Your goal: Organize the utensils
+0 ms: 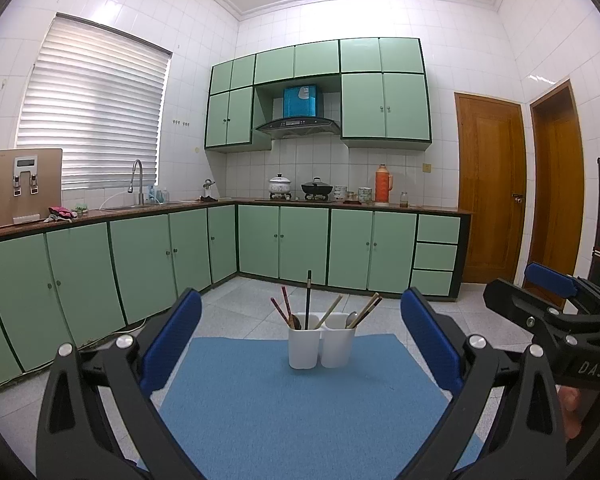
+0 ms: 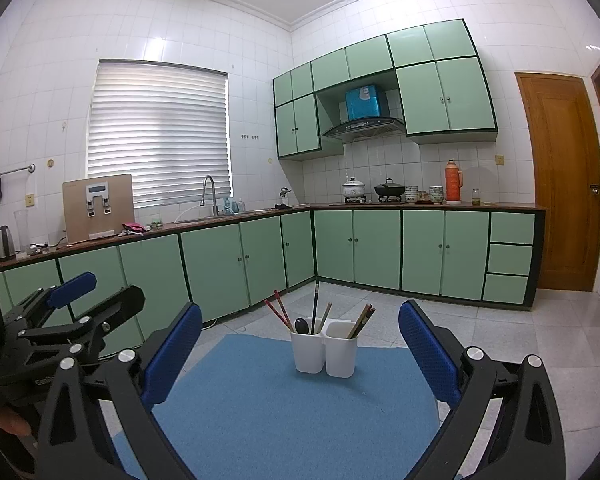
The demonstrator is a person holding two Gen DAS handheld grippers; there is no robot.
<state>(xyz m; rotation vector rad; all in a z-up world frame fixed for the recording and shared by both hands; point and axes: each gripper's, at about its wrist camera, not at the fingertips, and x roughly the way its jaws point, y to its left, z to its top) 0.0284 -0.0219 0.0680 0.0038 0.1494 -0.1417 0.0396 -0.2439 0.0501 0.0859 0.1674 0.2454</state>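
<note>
Left wrist view: big kitchen all around, with green cupboards (image 1: 148, 264) far ahead, past the fingertips. Brown doors (image 1: 490, 188) far off to the right of the left gripper. White window blind (image 1: 94, 108) up high to the left.

Closer in, blue mat (image 1: 300, 408) spread flat under and between both grippers.

Left gripper (image 1: 300, 344) held low over the near end of the mat, blue pads wide apart, nothing between them. Right gripper (image 1: 540, 300) just beside it on the right, tilted; pads too hidden from this side to tell how far apart.

Right wrist view: right gripper (image 2: 300, 344) wide open too, empty, low over the mat (image 2: 300, 412). Left gripper (image 2: 76, 300) just off to its left. Bit of a hand (image 2: 8, 424) low at the left edge.

Straight ahead of both grippers, well apart from the fingertips, white holder (image 1: 322, 346) standing upright on the far part of the mat, made of two cups touching side by side. Same holder (image 2: 325, 354) dead centre in the right wrist view.

Sticking up out of the left cup: red chopsticks (image 1: 282, 307), black chopstick (image 1: 308, 300), pale chopstick (image 1: 331, 310) and dark spoon (image 2: 301, 326). Leaning in the right cup: brown chopsticks (image 1: 367, 308) and silver spoon (image 1: 351, 319).
</note>
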